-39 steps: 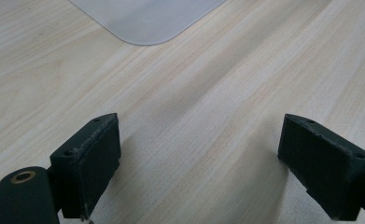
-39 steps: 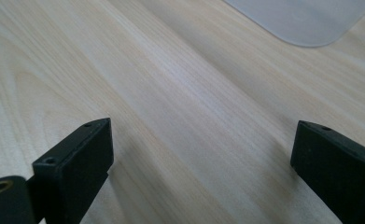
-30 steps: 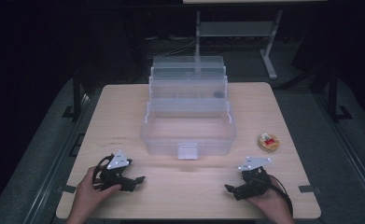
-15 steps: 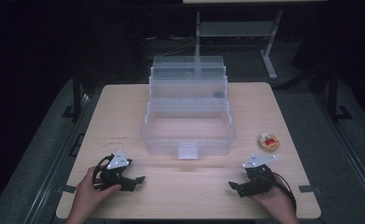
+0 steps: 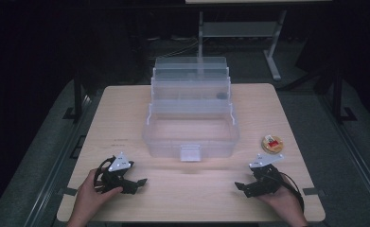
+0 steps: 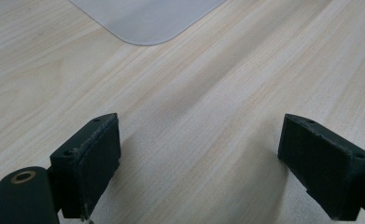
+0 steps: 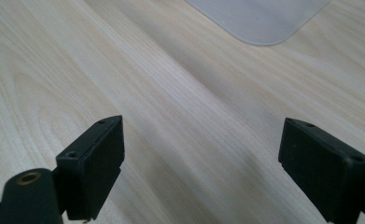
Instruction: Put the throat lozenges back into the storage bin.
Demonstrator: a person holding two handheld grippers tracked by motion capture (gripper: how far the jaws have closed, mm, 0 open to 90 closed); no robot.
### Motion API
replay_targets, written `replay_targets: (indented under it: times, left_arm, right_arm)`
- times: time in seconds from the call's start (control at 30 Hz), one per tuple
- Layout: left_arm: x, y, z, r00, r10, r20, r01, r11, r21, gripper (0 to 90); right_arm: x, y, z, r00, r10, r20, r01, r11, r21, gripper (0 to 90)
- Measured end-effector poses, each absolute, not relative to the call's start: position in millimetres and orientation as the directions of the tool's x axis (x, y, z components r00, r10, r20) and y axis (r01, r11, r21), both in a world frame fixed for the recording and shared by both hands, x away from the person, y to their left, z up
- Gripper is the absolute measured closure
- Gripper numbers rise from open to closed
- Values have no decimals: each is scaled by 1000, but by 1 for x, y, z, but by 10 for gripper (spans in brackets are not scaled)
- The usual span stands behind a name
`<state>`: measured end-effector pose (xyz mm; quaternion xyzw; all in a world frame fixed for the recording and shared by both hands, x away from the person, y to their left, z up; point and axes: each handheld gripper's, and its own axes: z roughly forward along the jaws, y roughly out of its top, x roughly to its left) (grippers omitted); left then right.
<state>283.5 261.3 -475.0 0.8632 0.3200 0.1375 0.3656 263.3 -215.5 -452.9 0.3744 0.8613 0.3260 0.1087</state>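
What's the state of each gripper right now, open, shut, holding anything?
Left gripper: open, jaws wide apart over bare table, holding nothing.
Right gripper: open, jaws wide apart, holding nothing.

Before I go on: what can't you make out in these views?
- Small round item, high view: too small to identify its red and white top.
- Dark speck in the clear tiered box: too small, blurred by plastic.
- The box in both gripper views: cut off by top edge.
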Motion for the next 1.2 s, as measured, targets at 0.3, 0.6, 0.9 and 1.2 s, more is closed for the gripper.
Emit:
replay_targets:
  times: [0.3,0.6,0.9,1.2]
  left_arm:
    - [284,261,-475,757,653,3,452,-528,719,122]
    - [284,261,-475,757,653,3,452,-528,719,122]
    - [284,261,-475,757,653,3,452,-527,720,122]
    - [284,261,-475,756,654,3,451,-525,722,122]
  right_arm:
    - [267,-221,-449,-688,725,38,576,513,637,148]
    - [274,-231,-444,-668,743,34,593,505,628,149]
    - [280,-239,-438,-655,755,26,599,498,627,149]
    - [288,-247,-430,-642,767,19,603,490,629,149]
